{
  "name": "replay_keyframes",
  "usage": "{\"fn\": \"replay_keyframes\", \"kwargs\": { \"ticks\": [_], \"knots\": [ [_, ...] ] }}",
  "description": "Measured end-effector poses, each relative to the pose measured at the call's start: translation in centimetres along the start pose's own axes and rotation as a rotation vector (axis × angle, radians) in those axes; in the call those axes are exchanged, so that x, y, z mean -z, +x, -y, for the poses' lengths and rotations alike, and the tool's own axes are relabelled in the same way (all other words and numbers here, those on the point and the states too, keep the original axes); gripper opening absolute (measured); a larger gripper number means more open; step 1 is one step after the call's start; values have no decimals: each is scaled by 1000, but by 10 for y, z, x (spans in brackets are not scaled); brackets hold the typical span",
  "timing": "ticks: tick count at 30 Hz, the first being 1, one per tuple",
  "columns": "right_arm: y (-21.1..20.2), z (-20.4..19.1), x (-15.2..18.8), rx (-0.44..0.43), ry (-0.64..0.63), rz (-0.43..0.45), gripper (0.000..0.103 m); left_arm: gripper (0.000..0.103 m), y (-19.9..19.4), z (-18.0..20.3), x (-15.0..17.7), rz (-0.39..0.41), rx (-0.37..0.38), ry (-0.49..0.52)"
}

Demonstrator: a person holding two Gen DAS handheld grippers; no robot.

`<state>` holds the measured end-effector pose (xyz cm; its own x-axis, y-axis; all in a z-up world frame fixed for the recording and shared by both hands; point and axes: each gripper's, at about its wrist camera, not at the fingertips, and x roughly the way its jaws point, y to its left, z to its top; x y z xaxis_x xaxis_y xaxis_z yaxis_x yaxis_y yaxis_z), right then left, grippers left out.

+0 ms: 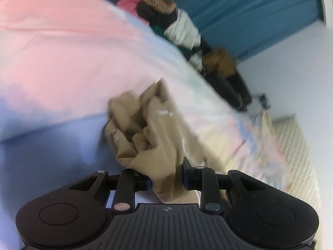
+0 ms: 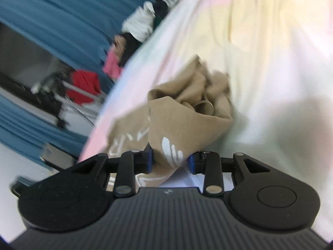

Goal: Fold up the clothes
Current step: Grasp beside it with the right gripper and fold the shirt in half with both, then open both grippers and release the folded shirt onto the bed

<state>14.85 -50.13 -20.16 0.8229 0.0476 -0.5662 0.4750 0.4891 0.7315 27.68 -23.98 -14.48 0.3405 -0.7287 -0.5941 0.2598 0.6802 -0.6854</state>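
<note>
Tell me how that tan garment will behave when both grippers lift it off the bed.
The tan garment is crumpled in soft folds, so it will probably sag and drape, not hold shape. Fabric sits between the fingers of the left gripper and right gripper, so it likely hangs between them. It looks thin, probably light.

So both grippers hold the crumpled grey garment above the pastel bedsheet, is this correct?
Not quite: the garment is tan, not grey, as the right wrist view shows clearly. The rest holds: the left gripper and right gripper both have it between their fingers, over the pastel bedsheet.
</note>
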Motion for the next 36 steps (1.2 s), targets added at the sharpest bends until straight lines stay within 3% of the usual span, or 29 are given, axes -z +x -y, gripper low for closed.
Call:
{"fn": "replay_keyframes", "kwargs": {
  "ticks": [5, 7, 11, 14, 19, 27, 30, 31, 36],
  "knots": [
    [-2, 15, 30, 49, 35, -48, 37, 44, 2, -8, 27, -35, -116, 138],
    [1, 24, 35, 67, 55, -69, 41, 47, 8, -9, 27, -29, -140, 145],
    [-13, 16, 32, 115, 77, -98, 43, 72, -3, 1, 25, -21, -209, 144],
    [-32, -3, 26, 163, 47, -102, 45, 82, -36, 22, 29, -3, -224, 183],
    [-90, -43, 24, 128, -79, -53, 45, 103, -102, 71, 34, 75, -244, 297],
    [-194, -115, 54, 100, -394, 105, 48, 103, -207, 144, 69, 205, -226, 479],
    [-227, -125, 75, 71, -442, 162, 82, 103, -247, 160, 96, 271, -226, 562],
    [-237, -128, 82, 58, -457, 184, 88, 103, -259, 163, 105, 293, -220, 585],
    [-275, -138, 122, 35, -576, 279, 91, 103, -309, 176, 150, 401, -203, 690]
  ]
}}
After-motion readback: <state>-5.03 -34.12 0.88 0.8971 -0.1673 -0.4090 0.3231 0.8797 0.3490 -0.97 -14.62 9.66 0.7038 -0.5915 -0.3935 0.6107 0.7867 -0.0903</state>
